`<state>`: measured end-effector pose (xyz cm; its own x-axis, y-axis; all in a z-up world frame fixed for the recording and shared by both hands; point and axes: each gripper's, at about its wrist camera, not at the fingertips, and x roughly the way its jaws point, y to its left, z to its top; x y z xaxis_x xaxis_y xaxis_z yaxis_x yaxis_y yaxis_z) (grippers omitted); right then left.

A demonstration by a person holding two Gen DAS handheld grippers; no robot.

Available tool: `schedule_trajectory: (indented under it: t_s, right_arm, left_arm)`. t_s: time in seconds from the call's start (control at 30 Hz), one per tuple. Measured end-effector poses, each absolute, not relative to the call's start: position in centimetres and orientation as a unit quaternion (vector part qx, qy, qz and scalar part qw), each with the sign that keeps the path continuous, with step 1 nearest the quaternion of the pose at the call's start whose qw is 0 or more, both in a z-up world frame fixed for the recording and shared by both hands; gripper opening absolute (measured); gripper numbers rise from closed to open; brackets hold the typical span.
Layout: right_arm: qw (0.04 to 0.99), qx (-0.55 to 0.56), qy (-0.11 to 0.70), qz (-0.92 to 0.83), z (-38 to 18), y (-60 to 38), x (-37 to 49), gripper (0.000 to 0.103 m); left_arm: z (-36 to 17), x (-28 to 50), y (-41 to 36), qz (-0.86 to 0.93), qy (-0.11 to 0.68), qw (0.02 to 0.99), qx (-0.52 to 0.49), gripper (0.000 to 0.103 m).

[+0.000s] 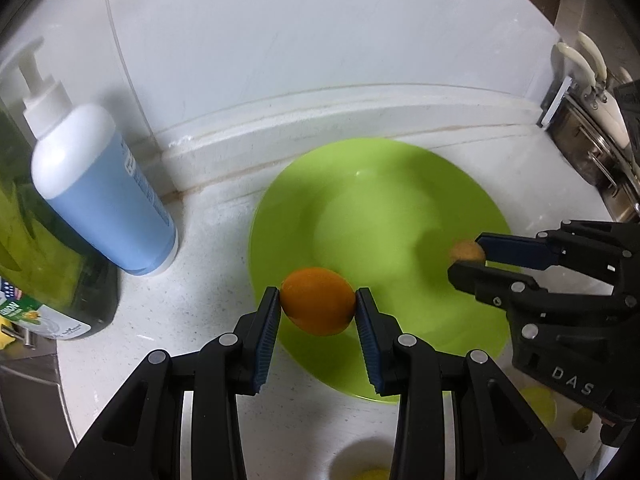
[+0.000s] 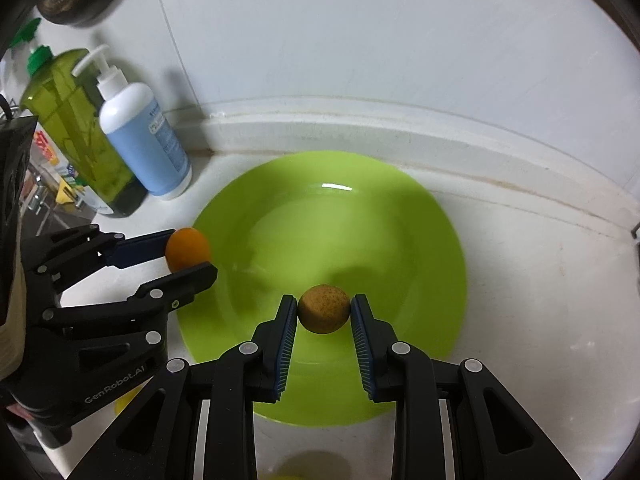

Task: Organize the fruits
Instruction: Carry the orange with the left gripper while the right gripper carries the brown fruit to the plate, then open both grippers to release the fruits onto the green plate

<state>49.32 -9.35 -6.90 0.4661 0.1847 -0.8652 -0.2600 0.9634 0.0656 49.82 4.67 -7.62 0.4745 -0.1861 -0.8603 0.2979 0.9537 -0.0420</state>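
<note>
Green plate [image 2: 420,240] on white counter [image 1: 208,240] has no fruit resting in it yet. Your left gripper [image 1: 317,306] clamps orange [image 1: 318,301] over plate's near-left rim. Your right gripper [image 2: 324,310] grips small brownish fruit [image 2: 324,309] above plate's near side. Both fruits held, neither set down. Left to do: lower, release both. Yellow bits at bottom edge, blurred, can't identify. Soap bottle [image 2: 144,140] stands well apart.

Both views are evenly and fairly brightly lit from overhead. A small white glare streak sits on the far inside of the green plate [image 2: 328,240], with soft gripper shadows across it. The plate's rim is blurred. Fisheye bending curves the wall and darkens the corners.
</note>
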Motion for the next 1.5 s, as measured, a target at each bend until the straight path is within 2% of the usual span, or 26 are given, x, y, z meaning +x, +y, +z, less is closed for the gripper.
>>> schedule_trajectory:
  t_s: [0.47, 0.6, 0.77, 0.9, 1.23, 1.4, 1.5]
  right_arm:
    - [0.843, -0.042, 0.521, 0.130, -8.3, -9.5, 49.6, 0.029]
    - [0.850, -0.041, 0.510, 0.129, -7.7, -9.3, 49.3, 0.030]
    - [0.861, -0.045, 0.490, 0.130, -6.3, -9.1, 48.2, 0.039]
    - [0.877, -0.045, 0.462, 0.127, -4.5, -9.1, 46.5, 0.039]
    - [0.913, -0.039, 0.391, 0.108, -0.6, -9.8, 40.3, 0.049]
    - [0.926, -0.021, 0.362, 0.105, 0.9, -10.2, 36.9, 0.054]
    - [0.934, -0.010, 0.342, 0.105, 1.8, -10.6, 34.4, 0.058]
  left_arm:
    - [-8.8, 50.6, 4.5, -0.150, 0.502, 0.849, 0.064, 0.039]
    - [-8.3, 50.4, 4.7, -0.149, 0.498, 0.852, 0.057, 0.045]
    - [-6.6, 48.8, 4.9, -0.147, 0.479, 0.864, 0.045, 0.050]
    - [-4.6, 47.0, 5.5, -0.143, 0.455, 0.878, 0.041, 0.056]
    - [0.4, 40.0, 6.7, -0.110, 0.386, 0.916, 0.028, 0.067]
    - [1.5, 36.5, 7.2, -0.087, 0.366, 0.926, 0.023, 0.071]
    - [1.8, 34.6, 7.3, -0.076, 0.356, 0.931, 0.014, 0.077]
